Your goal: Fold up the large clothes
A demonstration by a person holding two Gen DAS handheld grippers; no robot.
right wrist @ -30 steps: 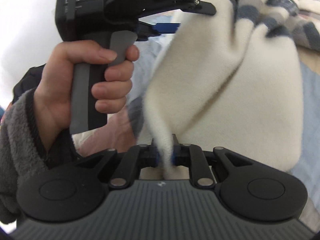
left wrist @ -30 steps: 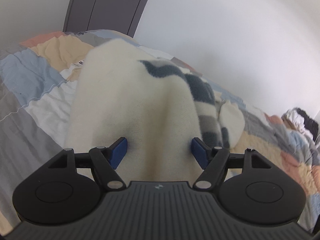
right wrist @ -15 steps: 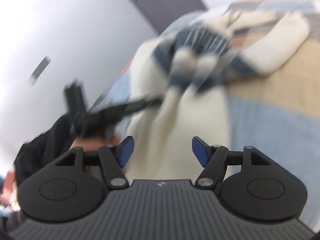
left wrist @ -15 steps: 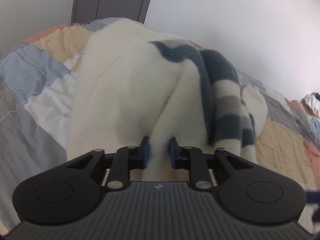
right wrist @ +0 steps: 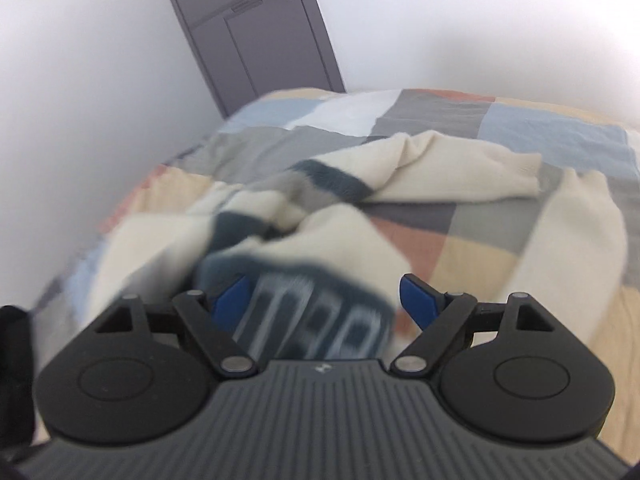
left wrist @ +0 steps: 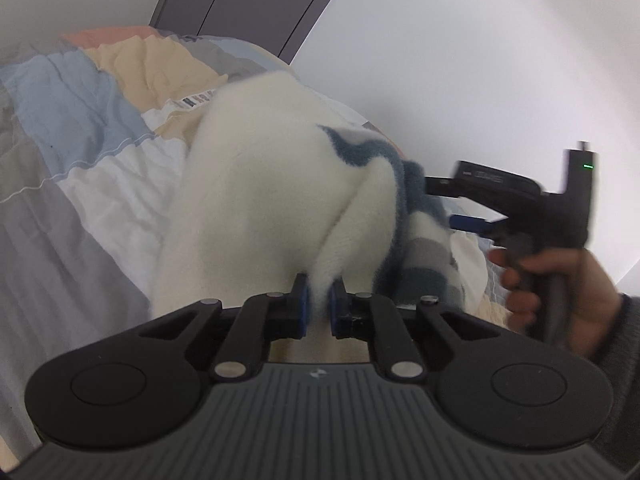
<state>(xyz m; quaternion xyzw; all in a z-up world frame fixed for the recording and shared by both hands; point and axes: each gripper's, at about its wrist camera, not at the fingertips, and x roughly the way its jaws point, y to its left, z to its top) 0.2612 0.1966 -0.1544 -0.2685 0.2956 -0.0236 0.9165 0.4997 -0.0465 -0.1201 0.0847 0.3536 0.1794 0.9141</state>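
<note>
Pinching a ridge of the cream sweater [left wrist: 272,200] in my left gripper [left wrist: 318,304], I have the blue pads closing tight on a raised fold of the fleece, and the cloth rises straight ahead of that hand in a soft hump. My right gripper [right wrist: 324,300] is spreading its jaws; nothing is pressed between them, though the sweater's dark collar band, blurred, lies just in front and below. So the left is the hand on the garment, the right is free.

The sweater [right wrist: 440,168] sprawls across the patchwork quilt [right wrist: 420,236], its long axis running from my near left out toward the far right, where one sleeve [right wrist: 472,172] trails off with its cuff flat on the bed. That far sleeve, I reckon, is what the right hand has to go for next, and it lies ahead and to the right of the open jaws, near but not touching.

From the left view my right hand [left wrist: 560,292] sits just beside the striped part, grey and navy bands. Thick, fuzzy knit, floppy and rounded in its folds; it'll sag wherever I don't hold it. Quilt underneath is thin, creased cotton.
</note>
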